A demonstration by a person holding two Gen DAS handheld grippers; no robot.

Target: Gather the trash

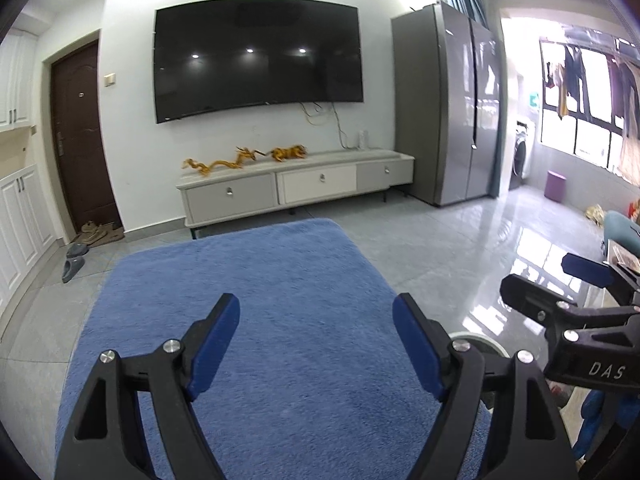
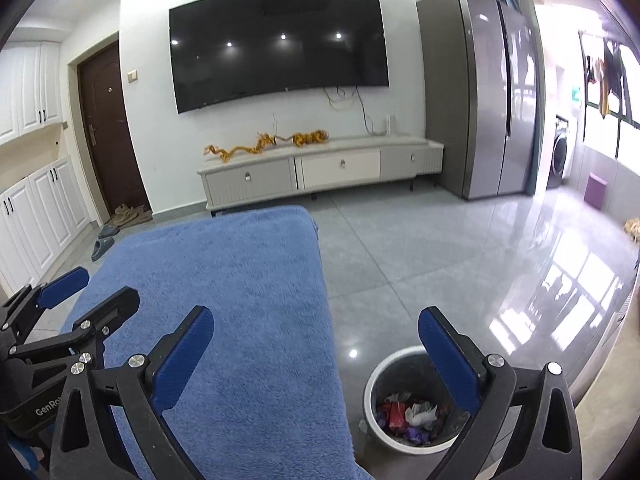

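A grey trash bin (image 2: 376,396) with a white rim stands on the floor to the right of the blue cloth-covered surface (image 2: 248,300). It holds several crumpled wrappers (image 2: 408,414), red, white and purple. My right gripper (image 2: 316,328) is open and empty, held above the bin and the cloth's right edge. My left gripper (image 1: 316,314) is open and empty above the blue cloth (image 1: 248,280). A sliver of the bin's rim (image 1: 486,342) shows behind its right finger. The right gripper (image 1: 560,280) shows at the right of the left wrist view, and the left gripper (image 2: 86,290) at the left of the right wrist view.
A TV cabinet (image 2: 320,168) with yellow dragon figures (image 2: 240,150) stands under a wall TV (image 2: 280,44). A grey fridge (image 2: 480,92) is at the right, a brown door (image 2: 108,128) and slippers (image 2: 102,248) at the left. Grey tiled floor (image 2: 440,248) surrounds the cloth.
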